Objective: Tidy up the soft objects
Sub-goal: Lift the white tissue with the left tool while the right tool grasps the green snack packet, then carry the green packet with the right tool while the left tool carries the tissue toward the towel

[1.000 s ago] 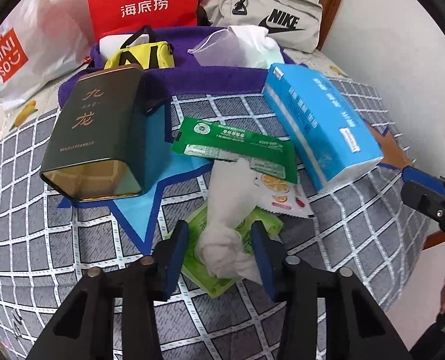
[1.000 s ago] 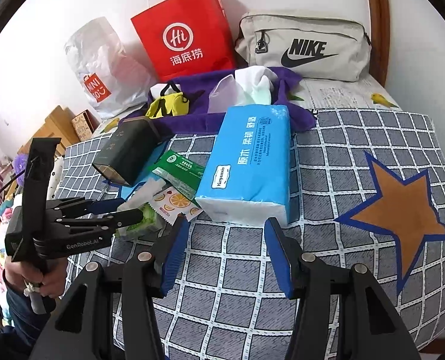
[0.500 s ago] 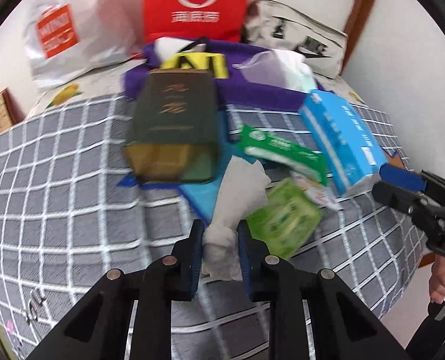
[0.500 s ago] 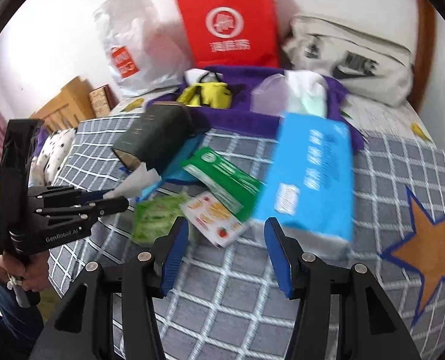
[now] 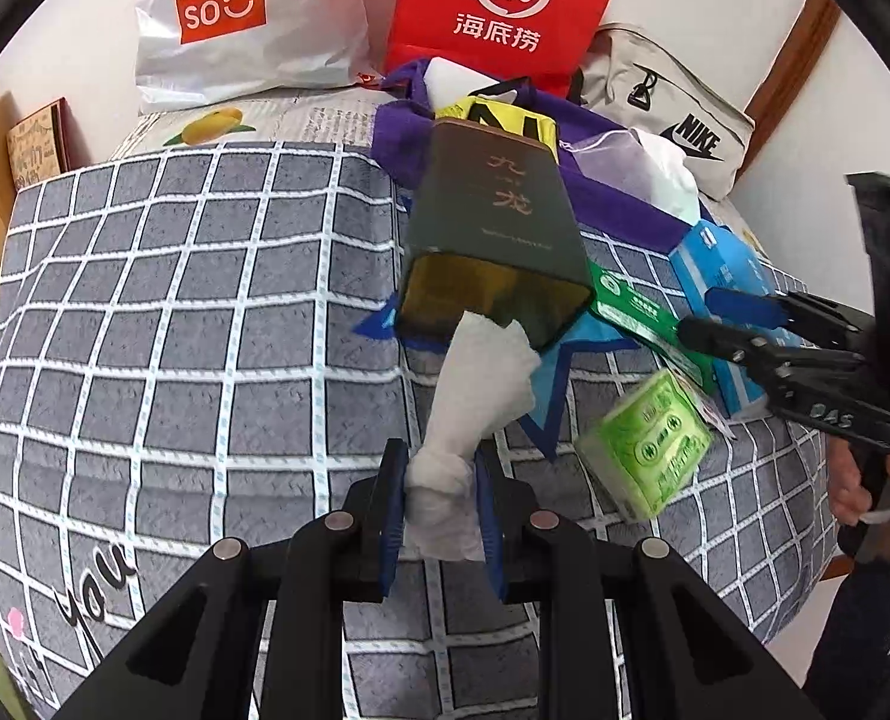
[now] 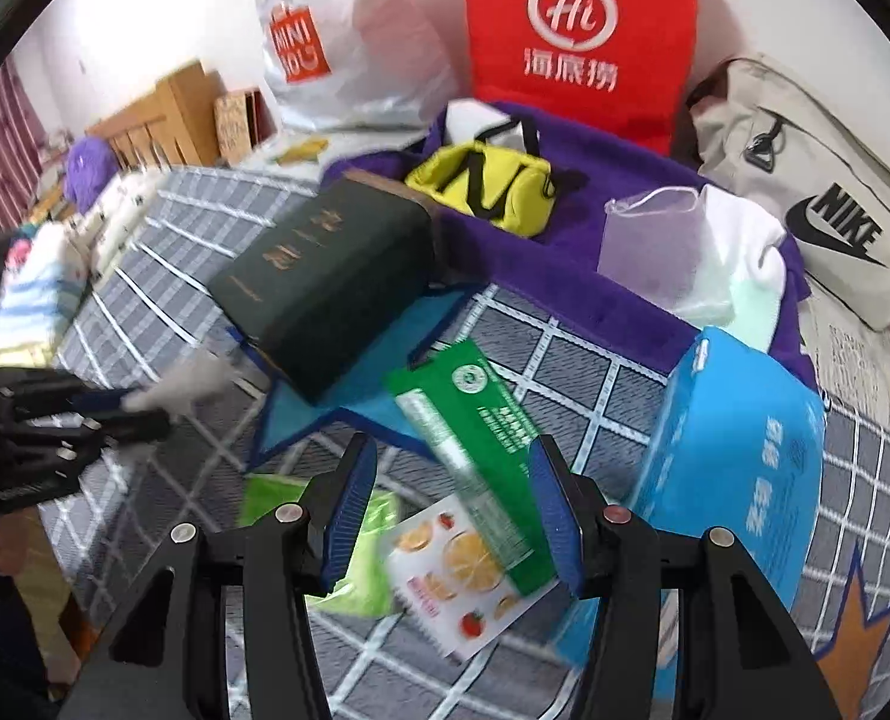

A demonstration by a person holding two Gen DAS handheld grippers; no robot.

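While the left gripper (image 5: 439, 498) clamps the white tissue (image 5: 475, 396) at lower centre, the right gripper (image 6: 454, 510) hangs unclenched over packets unsorted, so organizing looks barely begun.

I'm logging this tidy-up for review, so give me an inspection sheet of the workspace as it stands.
Surface: bed with a grey checked cover, star patches on it.
Job's things: white tissue pinched at its bunched end; light green tissue pack, green wipes packet, fruit-print sachet and blue tissue box lying close together.
Clutter: dark green tin on its side; yellow pouch and clear pouch on a purple cloth.
Grippers: left gripper shut on the tissue; right gripper open, holding nothing, above the wipes packet.
Cables: nothing seen.
Surroundings: red bag, white Miniso bag, beige Nike bag against the wall.
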